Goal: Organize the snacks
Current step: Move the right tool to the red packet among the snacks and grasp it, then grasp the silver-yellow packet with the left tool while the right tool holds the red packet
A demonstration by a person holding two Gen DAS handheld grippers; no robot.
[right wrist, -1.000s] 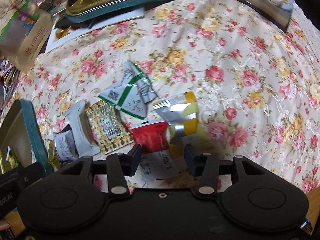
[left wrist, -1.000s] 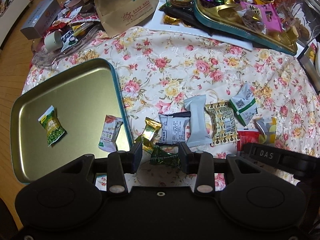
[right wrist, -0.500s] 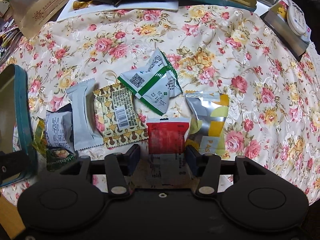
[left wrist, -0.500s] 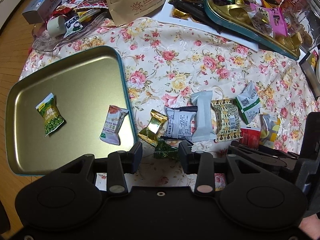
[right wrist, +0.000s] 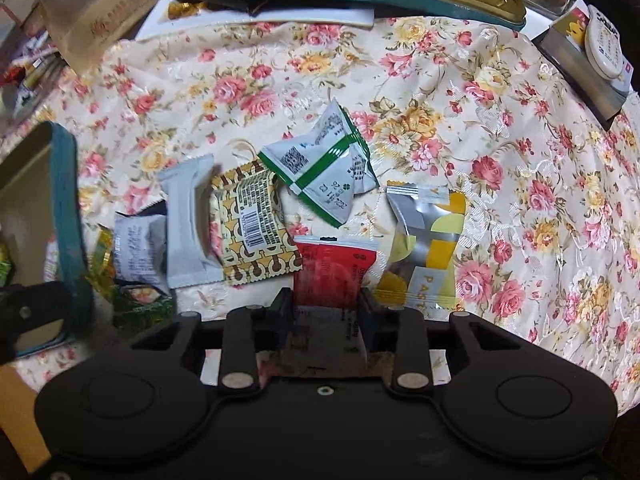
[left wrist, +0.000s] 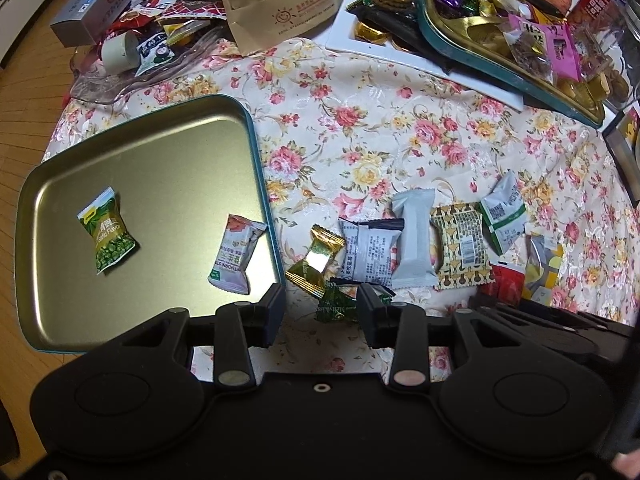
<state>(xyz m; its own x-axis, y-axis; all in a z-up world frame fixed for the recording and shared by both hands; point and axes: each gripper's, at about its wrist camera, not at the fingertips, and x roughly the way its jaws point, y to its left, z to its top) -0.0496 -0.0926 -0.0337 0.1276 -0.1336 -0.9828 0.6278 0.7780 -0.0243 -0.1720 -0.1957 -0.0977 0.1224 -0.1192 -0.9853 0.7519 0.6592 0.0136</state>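
My right claw points down at the tabletop and its jaws are closing on the red packet; the packet's near end lies between the two fingers, and they look to touch its edges. My left claw is spread, and a dark green candy lies on the cloth between its fingers, touching the right one as far as I can see.

Around the red packet it is crowded. Just beside it to the right lies a silver and yellow packet, to the left a yellow patterned packet with a barcode, whose corner touches the red one. A white packet with green stripes lies behind them. Further left a plain grey packet overlaps a grey printed packet.

The left view shows what the right view almost hides: the inside of the golden tray with the teal rim, where a green pea packet and a pale packet already lie, well apart. It also shows a gold candy just beside the tray rim. The right view alone shows the fingers around the red packet; in the left view only its corner is visible behind my other claw.

Far behind, a paper bag and a full snack tray stand at the tabletop's edge.
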